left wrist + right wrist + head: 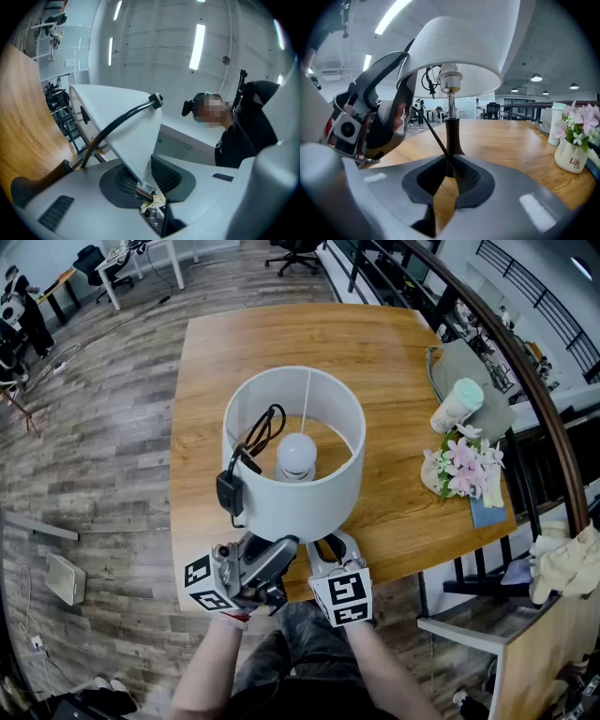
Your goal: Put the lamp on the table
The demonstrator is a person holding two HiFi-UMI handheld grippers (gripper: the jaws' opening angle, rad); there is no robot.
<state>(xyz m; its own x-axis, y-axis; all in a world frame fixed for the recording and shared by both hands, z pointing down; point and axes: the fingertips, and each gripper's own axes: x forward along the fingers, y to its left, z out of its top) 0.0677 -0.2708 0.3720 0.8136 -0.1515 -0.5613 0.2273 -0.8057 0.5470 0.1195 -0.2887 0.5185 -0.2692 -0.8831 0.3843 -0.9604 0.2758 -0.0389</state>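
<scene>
A small white ceramic vase (pixel 571 158) stands near the right edge of the light wooden surface (pixel 375 343). It holds a bunch of pink and white flowers (pixel 466 463) and carries the word "Life" in dark script on its side. Just behind it is a white bottle with a pale green cap (pixel 457 404), lying against a grey cloth.

The lamp (pixel 309 498), with a white drum shade on a slim dark stem (pixel 450 136), is at the near side of the surface, close to the person. Its long axis runs upright, and the open top of the shade faces the head camera. Inside the shade sits a round white bulb (pixel 296 454). A black cord (pixel 260 435) loops over the shade's left rim, and a black plug block (pixel 230 493) hangs against the outer wall.

The left gripper (pixel 140 180) is clamped on the lower rim of the shade, with the white wall pinched between its dark pads. The right gripper (pixel 447 180) is closed on the flared foot of the stem, and the cord runs down between its jaws. The jaws hide the foot, so I cannot tell whether it rests on the surface.
</scene>
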